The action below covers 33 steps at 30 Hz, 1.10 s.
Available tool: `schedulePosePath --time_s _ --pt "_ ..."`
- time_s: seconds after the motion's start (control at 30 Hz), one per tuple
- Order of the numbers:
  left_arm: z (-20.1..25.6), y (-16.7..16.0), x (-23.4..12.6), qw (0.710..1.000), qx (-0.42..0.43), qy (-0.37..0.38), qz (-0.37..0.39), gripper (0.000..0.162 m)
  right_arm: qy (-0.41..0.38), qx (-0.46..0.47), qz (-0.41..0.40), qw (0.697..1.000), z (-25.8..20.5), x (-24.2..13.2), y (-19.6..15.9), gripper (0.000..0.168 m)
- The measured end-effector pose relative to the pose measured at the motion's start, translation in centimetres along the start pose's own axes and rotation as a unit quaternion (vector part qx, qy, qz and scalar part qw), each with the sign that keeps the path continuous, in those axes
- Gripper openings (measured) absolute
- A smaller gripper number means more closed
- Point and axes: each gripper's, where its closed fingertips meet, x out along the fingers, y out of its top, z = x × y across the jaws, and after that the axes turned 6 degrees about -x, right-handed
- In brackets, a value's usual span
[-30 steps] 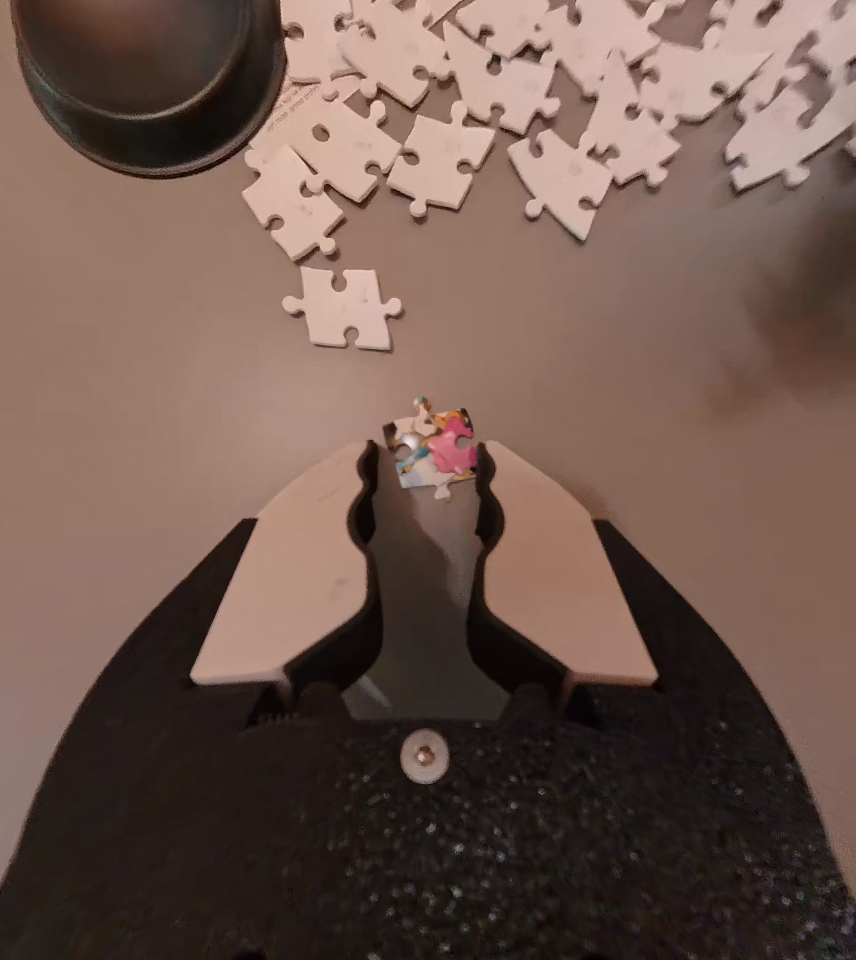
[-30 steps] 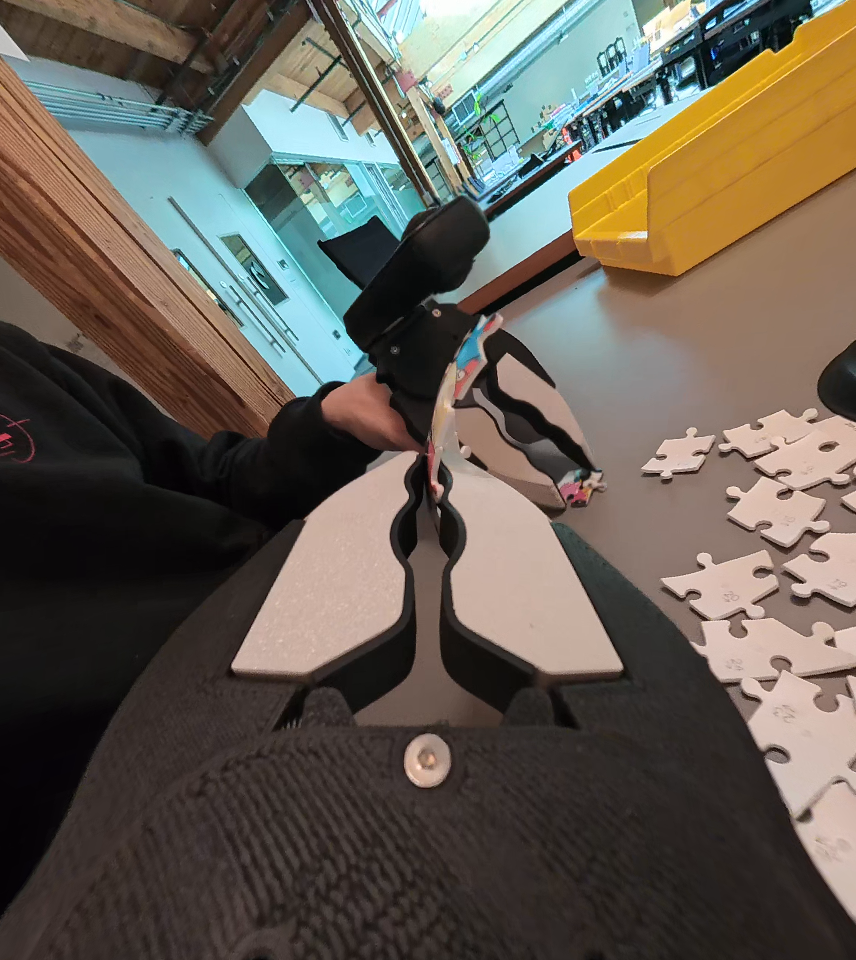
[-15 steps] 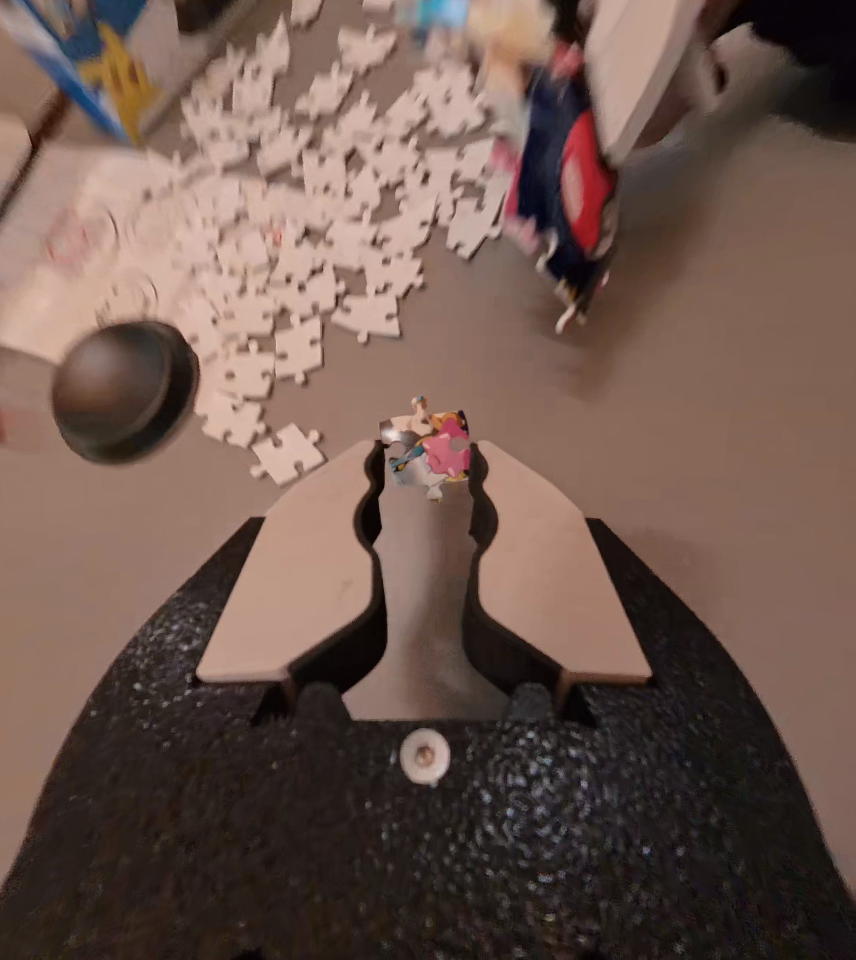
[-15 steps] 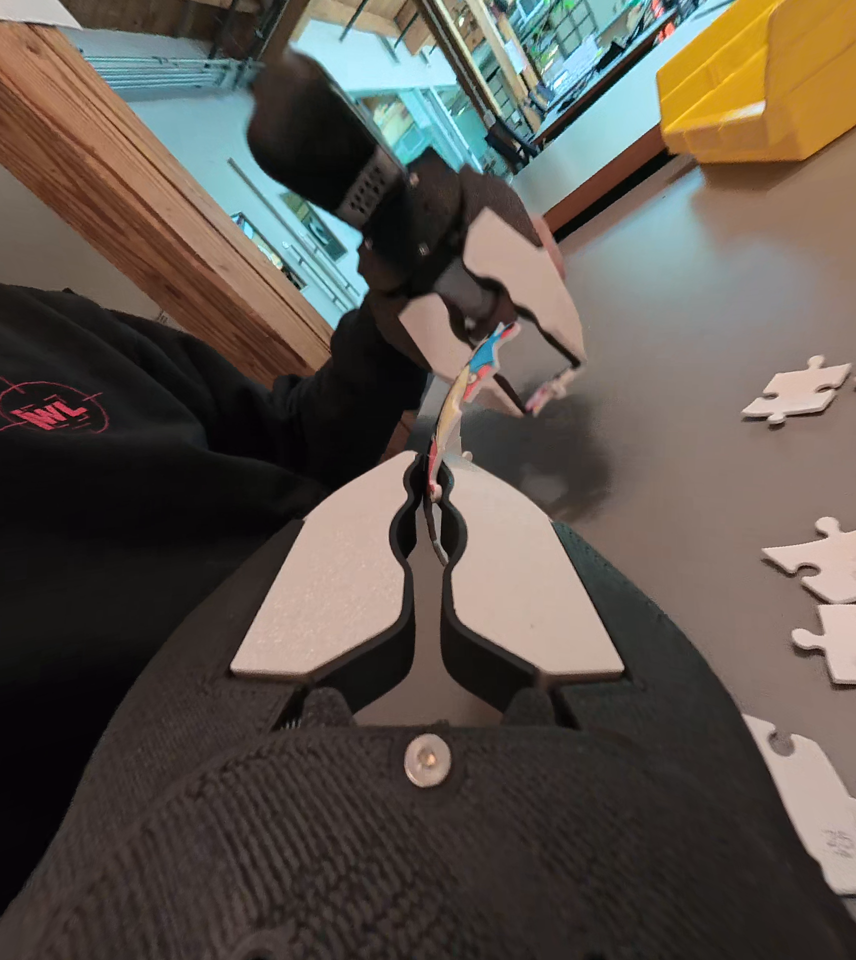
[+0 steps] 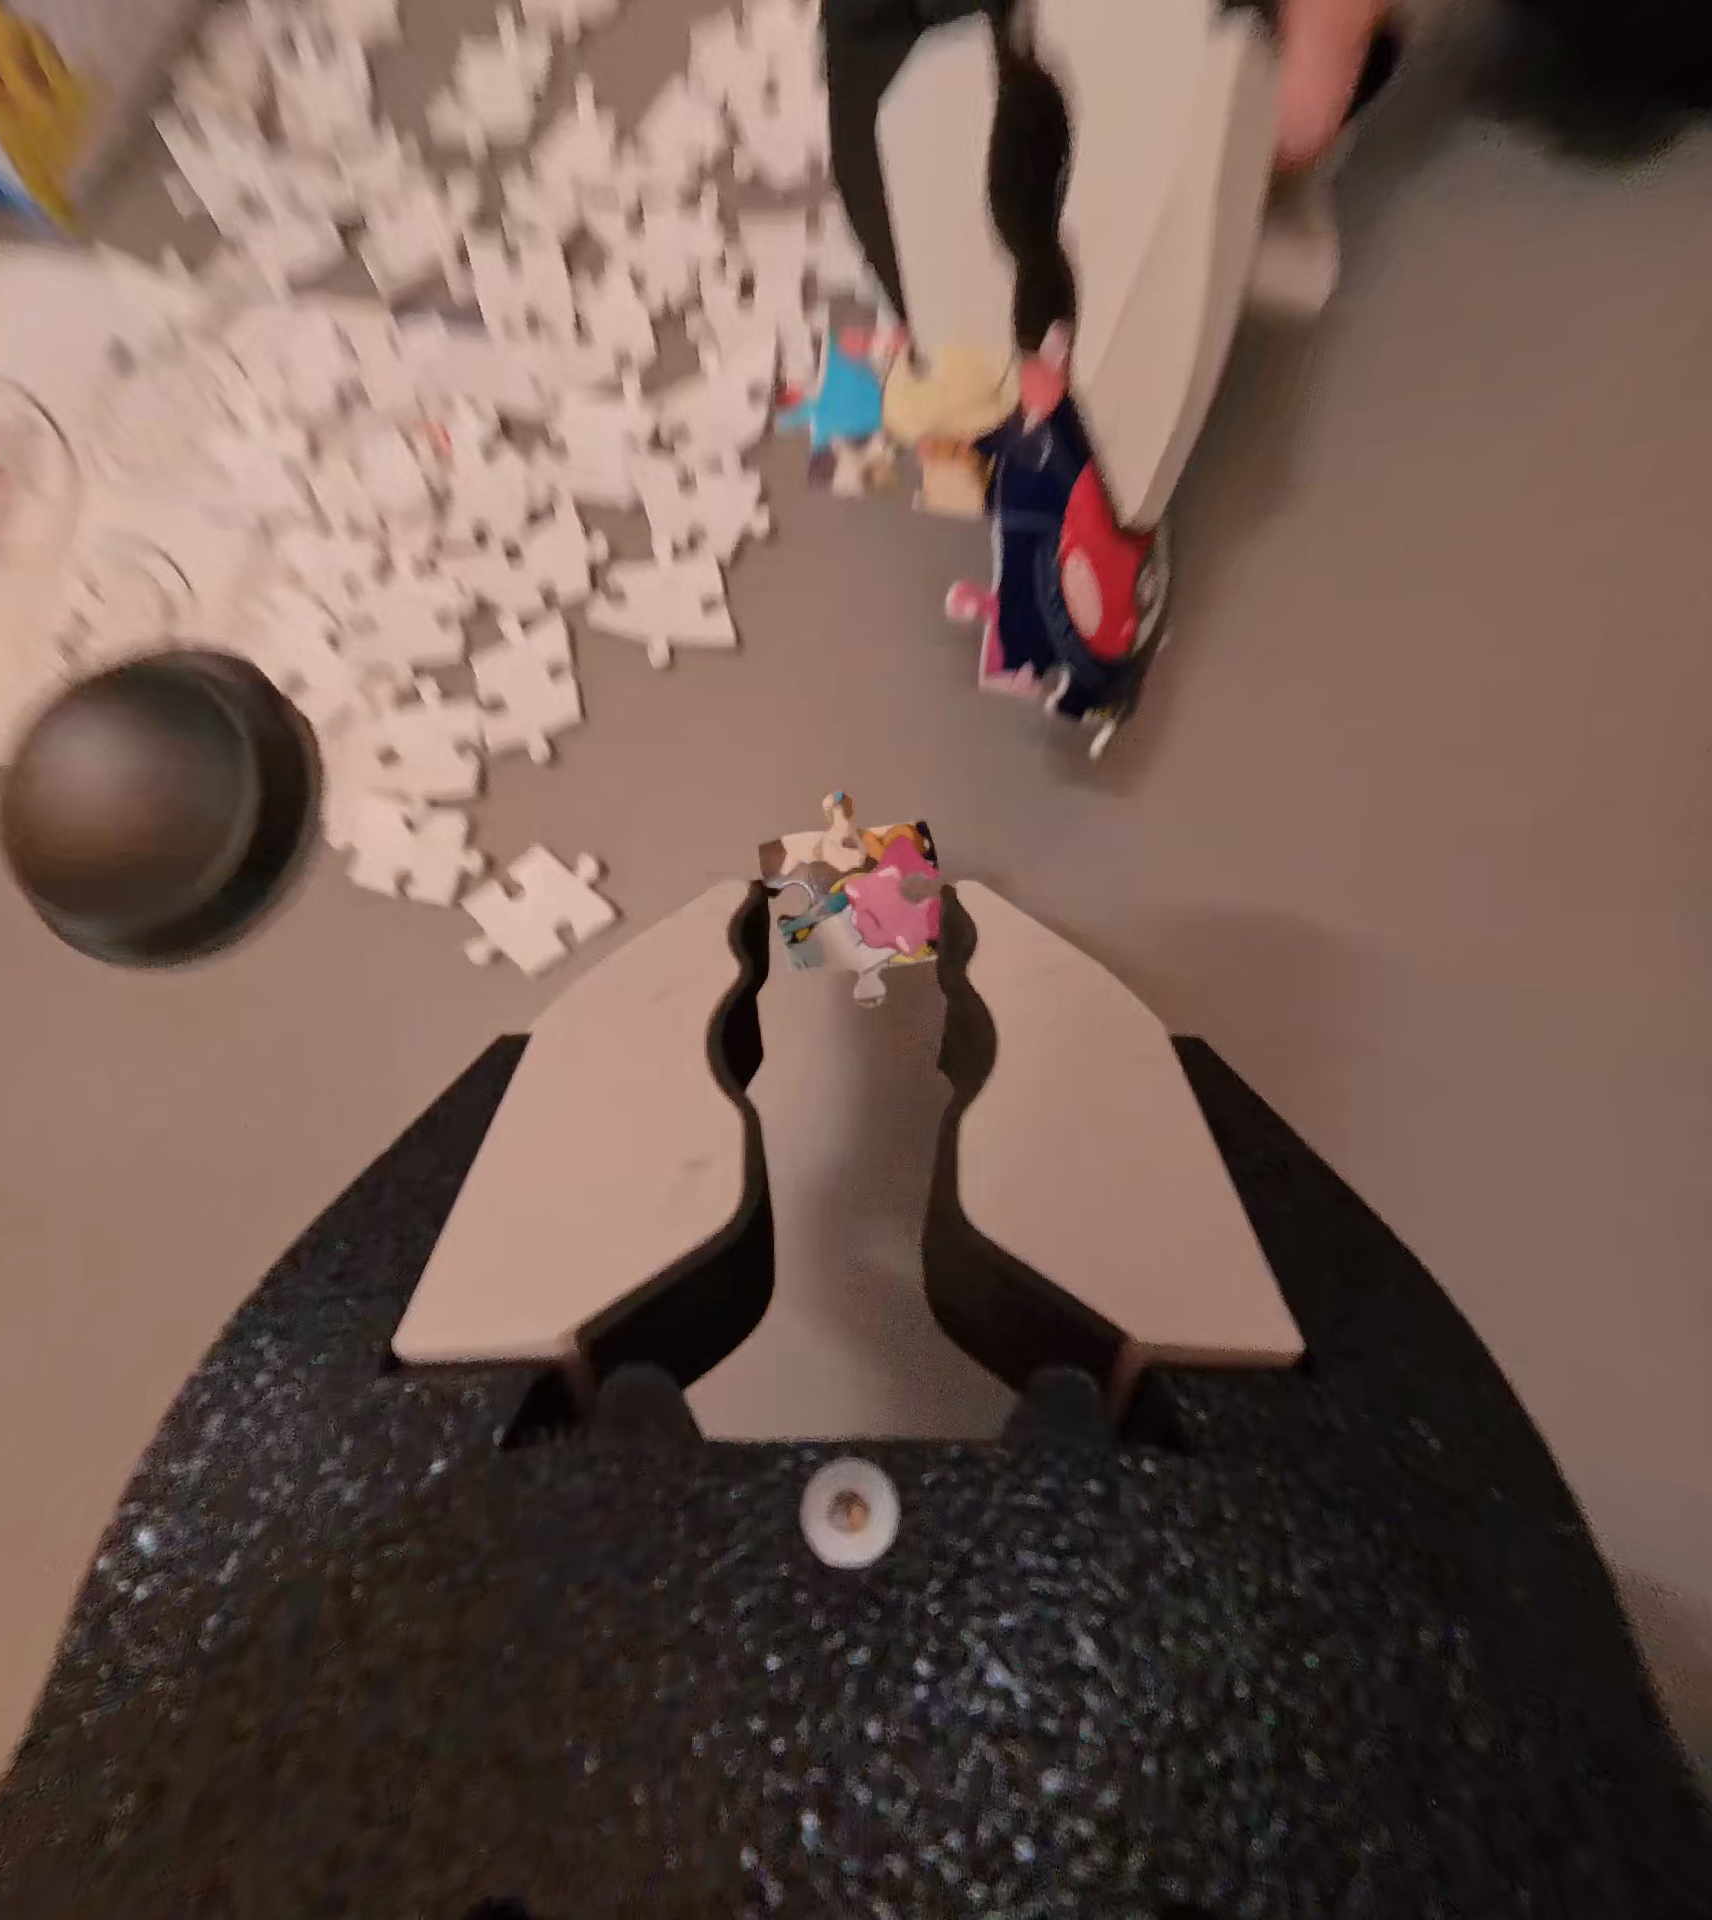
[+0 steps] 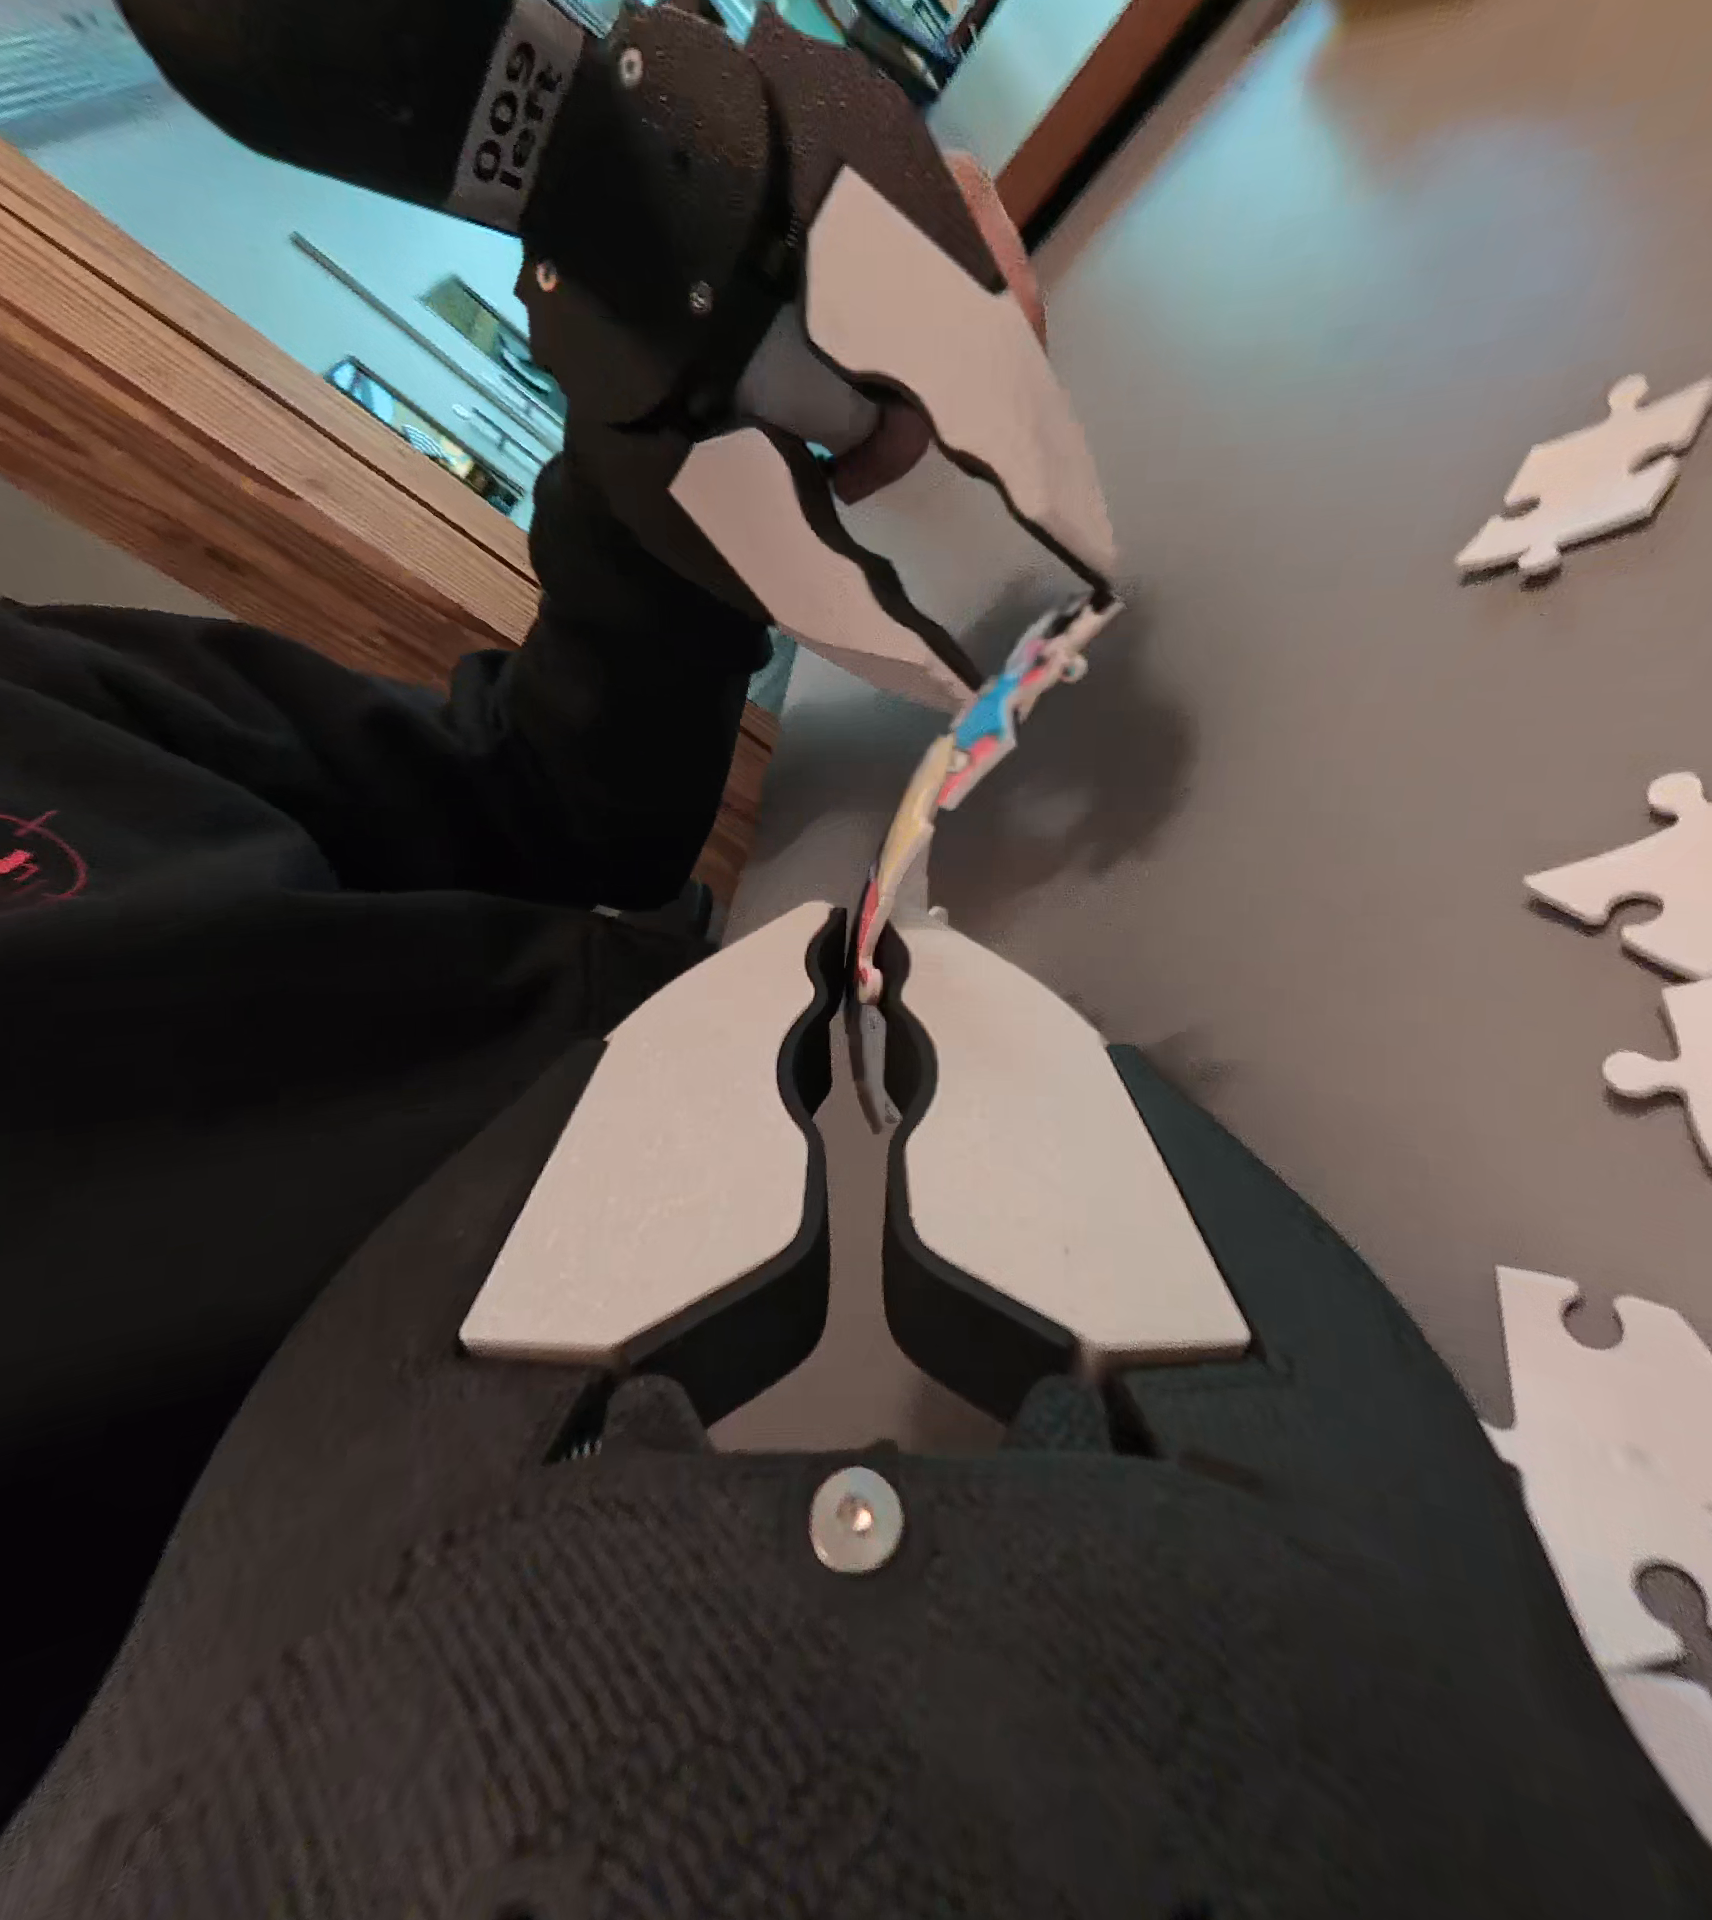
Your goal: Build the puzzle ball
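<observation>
Across the grey tabletop (image 5: pixel 1454 935) lies a wide scatter of loose pieces (image 5: pixel 478 436), blank side up, with a dark round dome (image 5: pixel 156 805) at its near edge in the left wrist view; a wooden beam (image 6: pixel 156 395) and a bright interior with glazing stand beyond the edge in the right wrist view.

Above that surface the right gripper (image 6: pixel 867 935) holds a curved strip of joined pieces (image 6: pixel 919 821) on edge, its fingers pressed onto the strip's lower end. The strip bows away in an arc, so it looks light, thin and somewhat flexible; the joints between pieces are probably the weak spots and a twist could pop them apart. Taking hold across a piece's flat faces, near a joint, seems safest.

The left gripper (image 5: pixel 852 914) pinches a single printed piece (image 5: pixel 857 904) by its side edges, fingers a piece-width apart, clear of the tabletop. It appears small, stiff and very light, and such a shallow edge grip may let it pivot. In the right wrist view this piece sits at or just beside the strip's far end; whether they touch cannot be told.
</observation>
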Motion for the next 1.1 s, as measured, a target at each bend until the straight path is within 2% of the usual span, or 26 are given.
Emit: schedulePosePath --time_s 0.1,0.27,0.3,0.4,0.5,0.57,0.7,0.97,1.1 --pt "0.1 -2.2 1.7 0.999 -0.033 -0.011 -0.027 0.03 0.0 -0.001 -0.011 1.0 0.1 0.3 -0.4 0.006" --pt "0.3 -3.3 2.7 0.996 -0.075 -0.038 0.003 0.03 0.023 -0.033 0.029 0.999 -0.6 0.2 1.1 0.003" --pt "0.4 -3.3 2.6 0.996 -0.083 -0.043 0.013 0.034 0.026 -0.045 0.044 0.998 -0.9 0.0 1.6 0.003" --pt "1.1 -1.1 1.1 0.98 -0.145 -0.09 0.105 0.047 0.038 -0.077 0.087 0.993 -1.8 -0.5 3.1 0.003" --pt "3.2 3.9 -2.9 0.925 -0.188 -0.197 0.264 0.055 0.051 -0.099 0.116 0.987 -2.6 -0.7 4.1 0.003" --pt "3.0 5.7 -4.2 0.902 -0.214 -0.21 0.312 0.052 0.052 -0.113 0.13 0.984 -2.9 -0.7 4.6 0.003" --pt "4.0 6.5 -3.4 0.905 -0.201 -0.227 0.3 0.043 0.041 -0.138 0.146 0.979 -3.2 -0.7 5.1 0.003" --pt "4.7 7.7 -2.7 0.905 -0.168 -0.245 0.305 0.005 0.046 -0.154 0.151 0.975 -3.8 -0.7 5.2 0.004" --pt "5.4 7.6 -3.1 0.898 -0.151 -0.278 0.305 0.002 0.04 -0.151 0.152 0.976 -3.8 -0.8 5.3 0.025"
